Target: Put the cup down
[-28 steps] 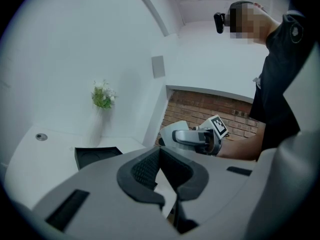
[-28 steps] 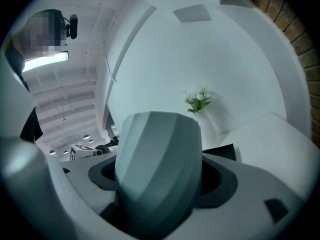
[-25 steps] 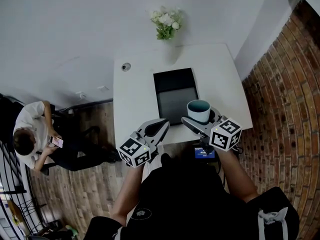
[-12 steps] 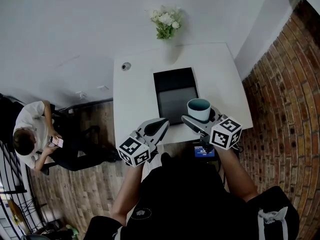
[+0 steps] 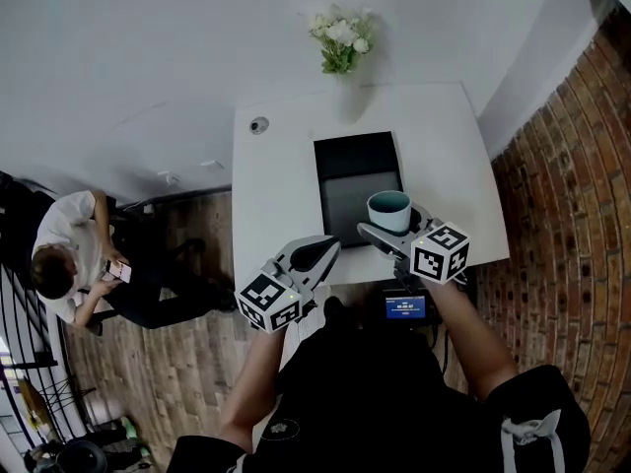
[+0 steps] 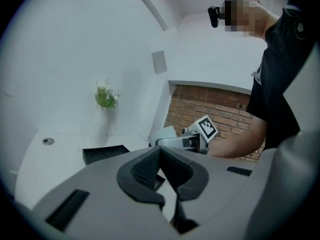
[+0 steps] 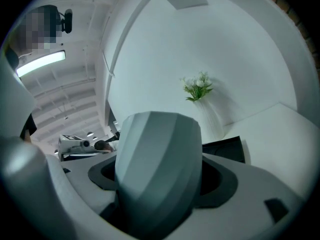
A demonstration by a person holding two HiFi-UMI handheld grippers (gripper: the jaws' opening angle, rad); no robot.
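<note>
Head view: at frame centre, the right gripper [image 5: 392, 233] is clamped on a teal cup [image 5: 390, 209] over the white table [image 5: 276, 195], by the lower right corner of a black tray [image 5: 357, 170]. The left gripper [image 5: 322, 250] sits lower left of it, at the table's near edge.

Left gripper view: its jaws are pressed together with nothing between them.

Right gripper view: the cup fills the lower centre, gripped on both sides, with white flowers [image 7: 197, 88] behind it.
</note>
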